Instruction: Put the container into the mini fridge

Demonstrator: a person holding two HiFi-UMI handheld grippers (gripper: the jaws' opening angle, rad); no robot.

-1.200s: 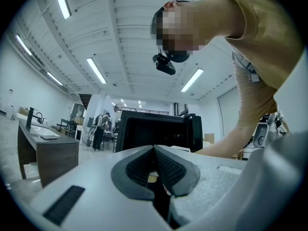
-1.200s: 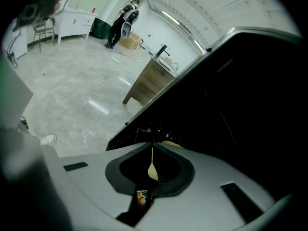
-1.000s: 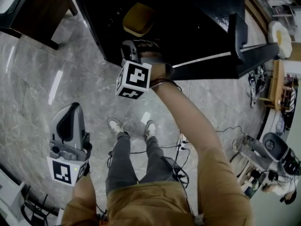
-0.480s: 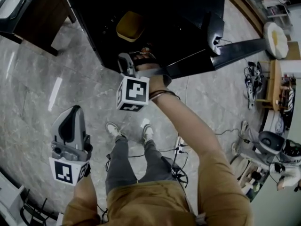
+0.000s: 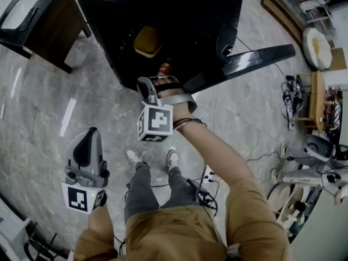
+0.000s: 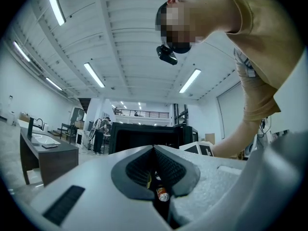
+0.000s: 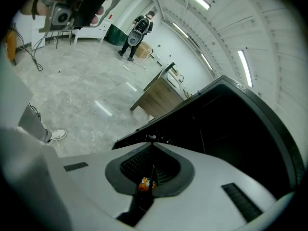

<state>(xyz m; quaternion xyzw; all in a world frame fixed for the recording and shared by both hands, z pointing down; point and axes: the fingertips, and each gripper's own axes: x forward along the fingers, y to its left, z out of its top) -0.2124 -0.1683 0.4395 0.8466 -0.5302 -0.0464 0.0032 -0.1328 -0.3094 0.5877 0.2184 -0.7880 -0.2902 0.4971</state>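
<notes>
A yellow-brown container (image 5: 148,41) sits inside the black mini fridge (image 5: 179,15), whose door (image 5: 255,58) stands open to the right. My right gripper (image 5: 155,80) hovers at the fridge's front edge, just below the container, shut with nothing in it. A small red-orange thing (image 5: 163,68) shows just past its tips; I cannot tell what it is. In the right gripper view the shut right gripper (image 7: 153,150) faces the fridge (image 7: 226,129). My left gripper (image 5: 91,132) hangs over the floor at the lower left, shut and empty; in its own view the left gripper (image 6: 154,150) points up at the ceiling.
A dark wooden desk (image 5: 38,20) stands left of the fridge. Cables (image 5: 204,192) lie on the grey marble floor by the person's shoes (image 5: 133,156). Equipment and a shelf (image 5: 321,91) crowd the right side. Another person (image 7: 139,30) stands far off.
My right gripper has drawn back a little from the container toward the fridge's front edge. The container stays inside. The left gripper has barely moved.
</notes>
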